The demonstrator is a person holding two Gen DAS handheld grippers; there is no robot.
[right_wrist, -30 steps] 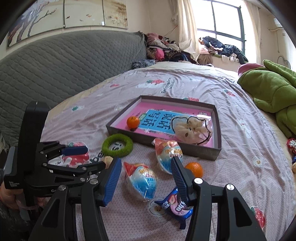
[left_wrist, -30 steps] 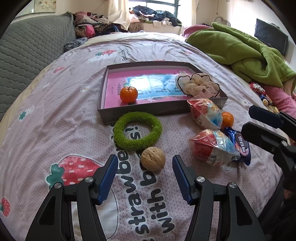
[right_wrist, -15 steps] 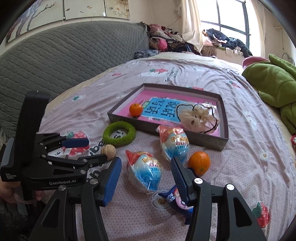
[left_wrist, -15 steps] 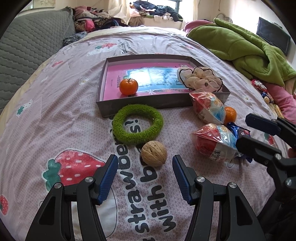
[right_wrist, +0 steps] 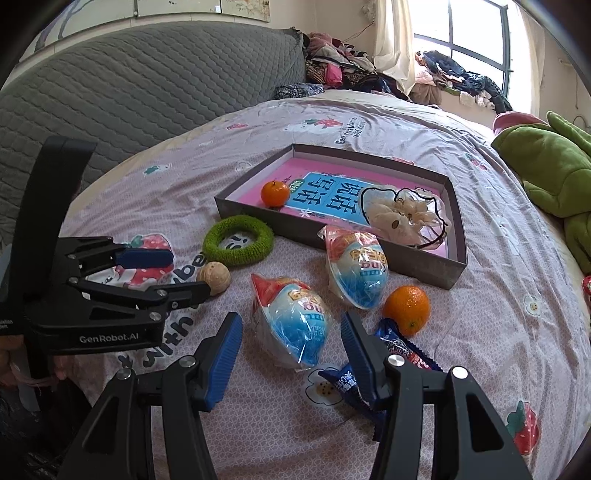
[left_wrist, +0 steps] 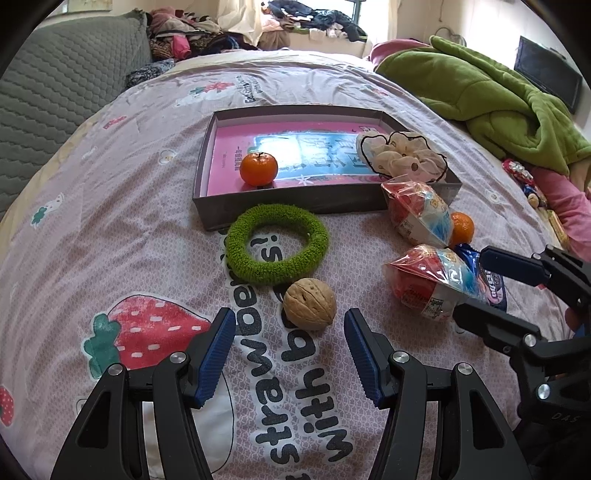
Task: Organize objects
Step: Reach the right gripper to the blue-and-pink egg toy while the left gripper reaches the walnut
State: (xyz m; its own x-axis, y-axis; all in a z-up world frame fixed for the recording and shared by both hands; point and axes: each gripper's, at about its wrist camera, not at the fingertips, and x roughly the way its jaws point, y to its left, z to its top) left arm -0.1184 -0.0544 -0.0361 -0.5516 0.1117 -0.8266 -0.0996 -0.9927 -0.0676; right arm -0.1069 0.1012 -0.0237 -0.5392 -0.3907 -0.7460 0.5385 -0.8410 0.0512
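A grey box [left_wrist: 288, 206] with a pink floor lies on the bed; inside are an orange [left_wrist: 258, 169] and a cream scrunchie [left_wrist: 404, 155]. In front lie a green ring [left_wrist: 277, 243], a walnut [left_wrist: 309, 303], two wrapped snack eggs [right_wrist: 290, 326] [right_wrist: 356, 271], a second orange [right_wrist: 406, 308] and a blue packet [right_wrist: 388, 373]. My left gripper [left_wrist: 288, 354] is open and empty, just short of the walnut. My right gripper [right_wrist: 291, 354] is open and empty, its jaws either side of the near snack egg.
A green blanket [left_wrist: 491, 92] lies at the right. A grey quilted headboard [right_wrist: 147, 92] stands at the left. Clothes are piled by the window [left_wrist: 207, 33]. Small items [left_wrist: 532, 188] lie at the bed's right edge.
Both grippers have moved forward and lower. The walnut sits nearer my left jaws, and the near snack egg now lies between my right jaws. Nothing was taken hold of.
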